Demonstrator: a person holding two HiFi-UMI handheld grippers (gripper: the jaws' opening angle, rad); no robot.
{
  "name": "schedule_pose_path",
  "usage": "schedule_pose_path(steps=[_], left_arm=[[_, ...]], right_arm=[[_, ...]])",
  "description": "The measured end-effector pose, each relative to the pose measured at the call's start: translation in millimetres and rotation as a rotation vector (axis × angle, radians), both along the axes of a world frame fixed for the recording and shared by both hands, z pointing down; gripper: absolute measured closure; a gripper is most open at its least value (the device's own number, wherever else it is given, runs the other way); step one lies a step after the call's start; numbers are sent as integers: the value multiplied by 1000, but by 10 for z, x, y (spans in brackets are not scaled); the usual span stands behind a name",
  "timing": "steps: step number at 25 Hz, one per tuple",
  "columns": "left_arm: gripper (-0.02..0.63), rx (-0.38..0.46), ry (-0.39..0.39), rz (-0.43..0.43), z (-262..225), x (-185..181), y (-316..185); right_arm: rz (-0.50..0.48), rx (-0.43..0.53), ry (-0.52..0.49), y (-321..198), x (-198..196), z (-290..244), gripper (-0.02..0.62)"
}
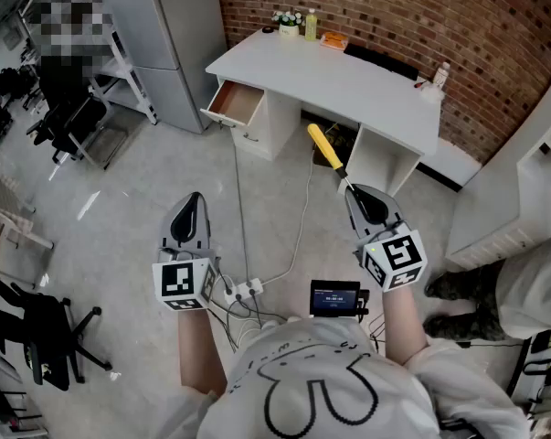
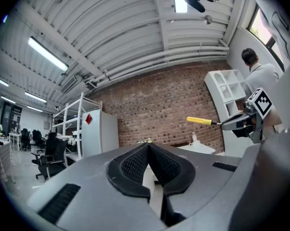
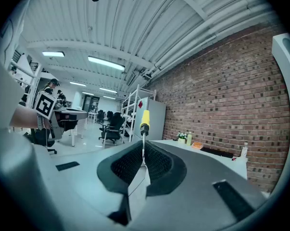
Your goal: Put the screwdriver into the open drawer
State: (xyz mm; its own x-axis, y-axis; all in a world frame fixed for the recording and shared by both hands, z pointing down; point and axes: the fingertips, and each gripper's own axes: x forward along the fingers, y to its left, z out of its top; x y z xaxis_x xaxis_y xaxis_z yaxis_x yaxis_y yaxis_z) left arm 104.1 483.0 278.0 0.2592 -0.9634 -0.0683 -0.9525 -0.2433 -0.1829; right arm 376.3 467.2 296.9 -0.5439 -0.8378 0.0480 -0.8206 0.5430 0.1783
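A screwdriver (image 1: 327,151) with a yellow handle sticks up and forward out of my right gripper (image 1: 355,192), which is shut on its thin metal shaft. In the right gripper view the screwdriver (image 3: 144,122) stands upright just past the closed jaws. The left gripper view catches the screwdriver (image 2: 199,121) from the side at the right. My left gripper (image 1: 193,205) is shut with nothing in it, held low at the left. An open drawer (image 1: 236,104) juts from the left end of the white desk (image 1: 348,85), well ahead of both grippers.
A bottle (image 1: 311,25), a small plant (image 1: 287,19) and an orange item (image 1: 333,40) sit on the desk's back edge. White cables (image 1: 243,291) and a power strip lie on the floor. Another person (image 1: 508,286) stands at the right. Office chairs (image 1: 65,122) and a grey cabinet (image 1: 165,35) stand at the left.
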Motion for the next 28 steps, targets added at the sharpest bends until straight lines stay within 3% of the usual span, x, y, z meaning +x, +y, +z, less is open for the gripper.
schedule_pose_path(steps=[11,18,28], left_arm=[[597,-5,-3,16,86,214,34],[597,-18,5,1,183,149,-110],[597,-24,51,-29,294,-144,-898]], right_arm=[[-5,-10,4,41,129,81,571],[-16,-22,-16,-138,79,140,571],[-16,-22,-12,-890,-111,181,572]])
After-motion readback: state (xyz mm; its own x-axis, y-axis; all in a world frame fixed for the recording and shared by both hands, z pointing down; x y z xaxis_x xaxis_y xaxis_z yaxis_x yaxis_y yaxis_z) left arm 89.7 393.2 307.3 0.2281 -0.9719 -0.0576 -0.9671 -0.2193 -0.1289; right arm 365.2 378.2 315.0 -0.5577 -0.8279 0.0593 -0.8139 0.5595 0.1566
